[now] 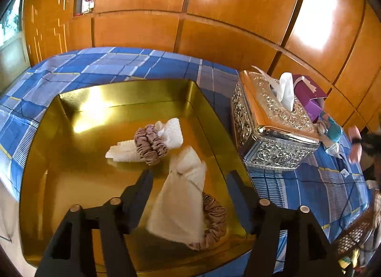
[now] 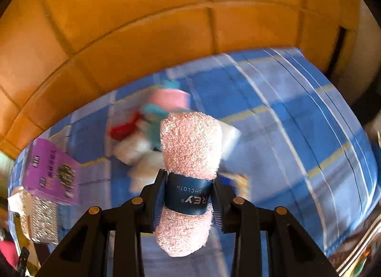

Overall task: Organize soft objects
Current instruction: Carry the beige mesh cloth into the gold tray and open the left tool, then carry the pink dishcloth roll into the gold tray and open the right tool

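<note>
While rolled pink terry dishcloth (image 2: 190, 148) is pinched at its blue band by right gripper (image 2: 188, 196), centre frame, for carrying, left gripper (image 1: 190, 186) is held spread over gold tray (image 1: 78, 115), folded cream cloth (image 1: 181, 205) lying unpinched below.

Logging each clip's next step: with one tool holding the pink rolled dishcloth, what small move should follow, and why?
Probably carry the pink rolled dishcloth with its dark blue paper band across to the shiny gold tray. The right tool is clamped on it, the left tool stands open with a cream cloth bundle with a beige scrunchie lying loose beneath, and another such bundle already sits there.
</note>
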A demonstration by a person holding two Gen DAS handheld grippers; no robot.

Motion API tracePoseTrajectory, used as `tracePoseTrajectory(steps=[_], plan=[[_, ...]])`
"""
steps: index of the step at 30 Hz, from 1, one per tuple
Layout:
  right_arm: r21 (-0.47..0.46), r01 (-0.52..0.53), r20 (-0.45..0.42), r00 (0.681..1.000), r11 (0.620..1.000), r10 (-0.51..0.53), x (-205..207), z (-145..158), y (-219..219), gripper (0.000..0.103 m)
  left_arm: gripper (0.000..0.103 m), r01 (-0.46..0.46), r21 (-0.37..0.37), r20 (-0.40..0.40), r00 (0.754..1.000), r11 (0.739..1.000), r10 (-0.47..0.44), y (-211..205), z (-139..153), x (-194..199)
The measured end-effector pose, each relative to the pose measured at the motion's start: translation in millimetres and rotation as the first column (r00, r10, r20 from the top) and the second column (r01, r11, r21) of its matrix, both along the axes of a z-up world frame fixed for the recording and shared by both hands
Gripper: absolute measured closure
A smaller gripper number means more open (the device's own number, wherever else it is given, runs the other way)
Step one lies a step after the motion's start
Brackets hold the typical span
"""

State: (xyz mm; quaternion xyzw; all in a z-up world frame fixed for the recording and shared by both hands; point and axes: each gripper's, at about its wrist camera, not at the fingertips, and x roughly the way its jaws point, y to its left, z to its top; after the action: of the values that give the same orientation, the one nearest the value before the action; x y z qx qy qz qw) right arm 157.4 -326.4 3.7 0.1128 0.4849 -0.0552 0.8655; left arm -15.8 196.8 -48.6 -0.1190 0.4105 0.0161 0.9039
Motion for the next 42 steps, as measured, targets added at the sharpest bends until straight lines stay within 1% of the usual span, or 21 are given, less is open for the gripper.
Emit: tracePoseTrajectory(steps=[1,2,3,6,9,11,14,17,18,19,20,23,24,27,29,30,31,32,35,39,42], plan=[[-0.009,-0.017,0.003,1.0,1.0,0.017,9.1,3.6,10.3,0.069,0.035,-0.004,0.001,0.008,1.0,1.0,0.004,3.6,1.3,-3.6],[-0.015,-0.039,0.007,0.999,0.999,0.039,21.2,8.1,23.8,0.069,0.031,-0.011,0.003,0.016,1.0,1.0,0.011,5.8,3.2,-7.2],[-0.019,-0.059,0.013,0.998,0.998,0.06,32.3,12.5,36.0,0.069,0.029,-0.018,0.002,0.021,1.0,1.0,0.018,9.1,5.3,-8.2],[-0.043,-0.124,0.039,0.991,0.991,0.125,66.4,29.4,80.9,0.069,0.026,-0.048,-0.003,0.037,0.998,0.999,0.048,19.6,11.2,-18.1],[-0.072,-0.198,0.081,0.976,0.977,0.204,92.3,48.5,133.3,0.069,0.022,-0.072,0.011,0.045,0.996,0.997,0.071,26.7,15.8,-24.4],[-0.077,-0.26,0.119,0.956,0.963,0.268,102.1,61.9,169.3,0.069,0.022,-0.094,0.028,0.038,0.995,0.995,0.093,30.6,17.6,-26.9],[-0.069,-0.381,0.17,0.906,0.922,0.387,101.6,79.9,226.1,0.069,0.022,-0.117,0.042,0.049,0.992,0.992,0.115,37.5,19.8,-29.4],[-0.042,-0.513,0.199,0.837,0.857,0.51,82.8,89.7,277.4,0.069,0.022,-0.146,0.05,0.057,0.988,0.988,0.143,45.6,22.2,-31.3],[-0.018,-0.562,0.204,0.808,0.827,0.553,72.0,90.4,293.5,0.069,0.021,-0.155,0.052,0.062,0.987,0.987,0.151,48.0,23.2,-31.7],[0.005,-0.6,0.205,0.784,0.8,0.586,62.4,89.2,306.2,0.069,0.019,-0.165,0.057,0.066,0.985,0.985,0.161,50.5,24.1,-32.2],[0.024,-0.63,0.202,0.763,0.776,0.614,53.3,86.5,317.1,0.069,0.014,-0.178,0.062,0.069,0.982,0.982,0.173,53.3,25.0,-32.6],[0.095,-0.72,0.162,0.692,0.687,0.703,18.4,63.8,357.8,0.069,0.013,-0.219,0.071,0.077,0.974,0.973,0.213,61.0,26.5,-34.9],[0.113,-0.733,0.15,0.68,0.671,0.717,12.0,56.2,366.6,0.069,0.013,-0.231,0.075,0.076,0.971,0.97,0.225,63.2,26.4,-35.4],[0.189,-0.774,0.098,0.627,0.604,0.773,-13.9,21.4,407.1,0.068,0.013,-0.267,0.069,0.073,0.962,0.961,0.262,70.9,26.6,-37.8],[0.198,-0.781,0.059,0.613,0.593,0.788,-24.2,0.8,431.8,0.068,0.011,-0.292,0.073,0.087,0.954,0.954,0.286,75.1,29.6,-41.0],[0.199,-0.781,0.048,0.611,0.592,0.79,-28.9,-6.4,435.8,0.068,0.01,-0.298,0.074,0.091,0.952,0.952,0.291,76.2,31.1,-41.6],[0.193,-0.783,0.031,0.608,0.592,0.793,-30.4,-15.6,446.3,0.067,0.009,-0.31,0.078,0.1,0.948,0.947,0.302,78.0,32.9,-43.2],[0.178,-0.782,0.019,0.609,0.597,0.793,-30.3,-22.9,455.2,0.064,0.009,-0.32,0.078,0.107,0.944,0.944,0.312,79.9,34.6,-44.8],[0.137,-0.786,0.003,0.608,0.602,0.794,-32.2,-35.6,469.9,0.061,0.009,-0.33,0.071,0.11,0.941,0.941,0.321,82.0,35.2,-46.0],[0.127,-0.782,0.017,0.616,0.61,0.787,-38.1,-36.1,470.0,0.054,0.009,-0.322,0.081,0.107,0.944,0.943,0.313,78.4,33.8,-45.3],[0.111,-0.789,0.024,0.61,0.604,0.792,-44.4,-36.3,466.8,0.052,0.009,-0.314,0.08,0.106,0.946,0.946,0.306,75.5,32.9,-45.8]])
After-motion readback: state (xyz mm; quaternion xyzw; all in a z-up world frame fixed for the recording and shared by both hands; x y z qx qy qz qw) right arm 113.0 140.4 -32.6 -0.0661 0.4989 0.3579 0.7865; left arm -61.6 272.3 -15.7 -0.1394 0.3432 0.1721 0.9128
